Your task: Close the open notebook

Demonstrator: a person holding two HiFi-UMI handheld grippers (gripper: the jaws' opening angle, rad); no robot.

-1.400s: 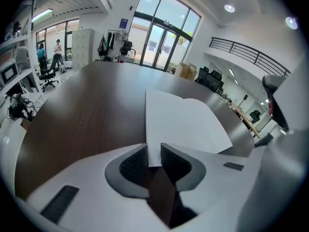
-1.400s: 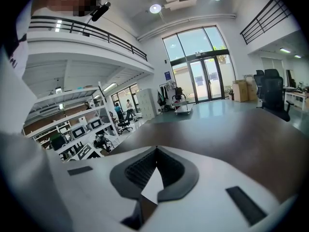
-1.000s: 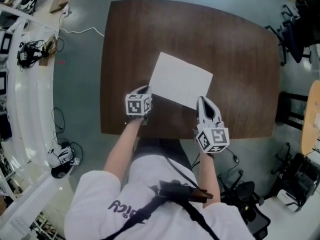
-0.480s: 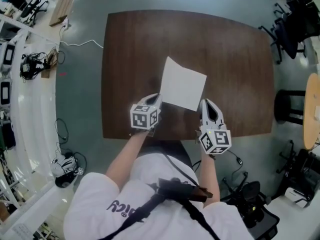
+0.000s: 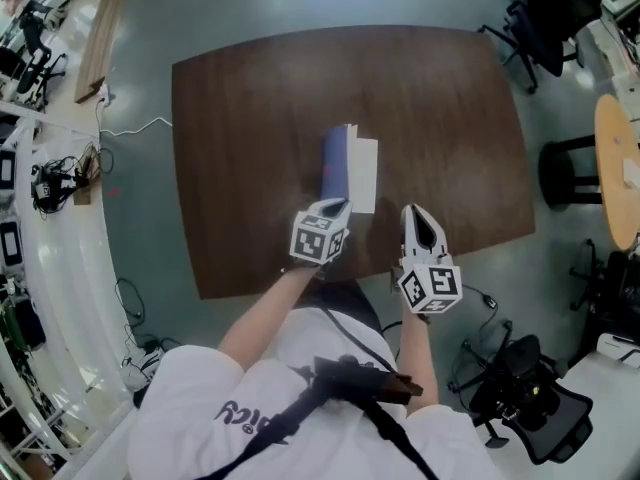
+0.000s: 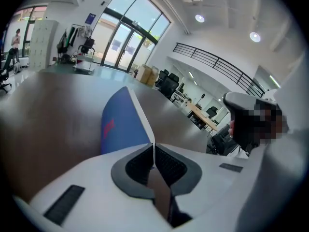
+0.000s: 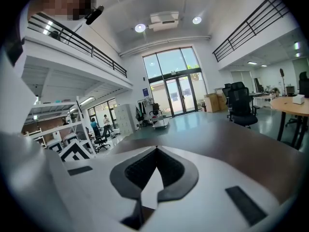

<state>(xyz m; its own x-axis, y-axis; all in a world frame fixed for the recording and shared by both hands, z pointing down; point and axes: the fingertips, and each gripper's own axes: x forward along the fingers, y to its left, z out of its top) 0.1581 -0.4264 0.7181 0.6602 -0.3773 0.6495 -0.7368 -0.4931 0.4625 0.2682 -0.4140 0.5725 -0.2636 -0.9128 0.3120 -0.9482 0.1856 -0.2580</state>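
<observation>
The notebook lies on the brown table point(image 5: 250, 98), near its front edge. Its blue cover point(image 5: 335, 162) stands almost upright over the white page point(image 5: 364, 174), which lies flat to its right. My left gripper point(image 5: 338, 205) is shut on the cover's near edge. In the left gripper view the thin white edge runs between the pads of the left gripper point(image 6: 153, 152), and the blue cover point(image 6: 120, 124) rises to the left. My right gripper point(image 5: 414, 212) hovers right of the notebook by the table's front edge. The right gripper view shows the right gripper point(image 7: 156, 152) shut with nothing in it.
Black office chairs point(image 5: 548, 16) stand beyond the table's far right corner, and another chair point(image 5: 520, 393) is at the lower right. A round wooden table point(image 5: 616, 168) and a stool point(image 5: 568, 173) are at the right. Cables point(image 5: 60, 183) lie on the floor at the left.
The left gripper has lifted the notebook's left half off the table and swung it rightward until it stands nearly upright. The right gripper has shifted a little and risen.
</observation>
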